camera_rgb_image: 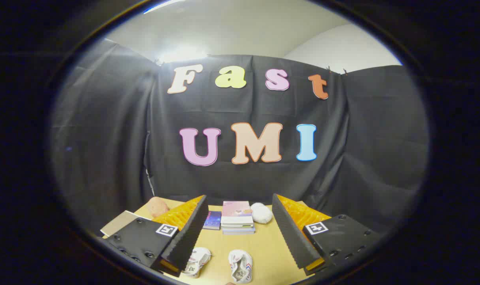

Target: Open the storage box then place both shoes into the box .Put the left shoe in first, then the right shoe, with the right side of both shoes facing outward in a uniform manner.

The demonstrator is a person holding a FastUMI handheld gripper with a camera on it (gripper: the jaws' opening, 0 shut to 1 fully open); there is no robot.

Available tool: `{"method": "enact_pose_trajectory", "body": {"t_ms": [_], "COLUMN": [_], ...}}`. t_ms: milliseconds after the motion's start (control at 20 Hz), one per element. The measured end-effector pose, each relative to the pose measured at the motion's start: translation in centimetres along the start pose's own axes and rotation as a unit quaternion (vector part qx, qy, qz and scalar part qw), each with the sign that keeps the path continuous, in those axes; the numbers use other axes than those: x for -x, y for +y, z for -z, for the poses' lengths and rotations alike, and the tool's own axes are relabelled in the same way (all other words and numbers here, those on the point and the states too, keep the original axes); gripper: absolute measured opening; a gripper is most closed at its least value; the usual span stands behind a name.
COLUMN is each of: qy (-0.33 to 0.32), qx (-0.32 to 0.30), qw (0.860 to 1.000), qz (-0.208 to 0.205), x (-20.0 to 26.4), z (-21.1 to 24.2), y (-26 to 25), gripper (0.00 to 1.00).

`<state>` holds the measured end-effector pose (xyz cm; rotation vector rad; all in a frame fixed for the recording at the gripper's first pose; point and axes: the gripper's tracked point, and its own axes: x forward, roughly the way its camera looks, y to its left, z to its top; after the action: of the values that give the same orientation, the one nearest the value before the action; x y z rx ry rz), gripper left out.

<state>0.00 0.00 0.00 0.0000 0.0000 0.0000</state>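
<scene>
The tool (240,229) is hovering above the counter (263,245) with its fingers (192,229) spread wide and gripping nothing, the counter's wooden top showing in the gap between them. Two small white shoes are lying toward the near edge of the counter, below the fingertips: one shoe (196,262) is sitting partly under the left-hand finger, and the other shoe (240,266) is lying just beside it, in the open gap, the two near each other but apart. Beyond the fingers, toward the far edge, a stack of books (237,217) is resting flat, with a darker book (212,220) lying against its left side. A white soft thing (261,213) is sitting just right of the stack. At the far left corner a peach-coloured rounded thing (157,206) is resting, and a flat beige board (119,223) is lying along the left edge, partly behind the tool's body
</scene>
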Motion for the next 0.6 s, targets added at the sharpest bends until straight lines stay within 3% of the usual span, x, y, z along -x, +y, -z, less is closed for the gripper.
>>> {"method": "enact_pose_trajectory", "body": {"t_ms": [600], "qy": [0.006], "qx": [-0.012], "qw": [1.0], "qz": [-0.011], "x": [1.6], "z": [0.7], "y": [0.6], "gripper": [1.0]}}
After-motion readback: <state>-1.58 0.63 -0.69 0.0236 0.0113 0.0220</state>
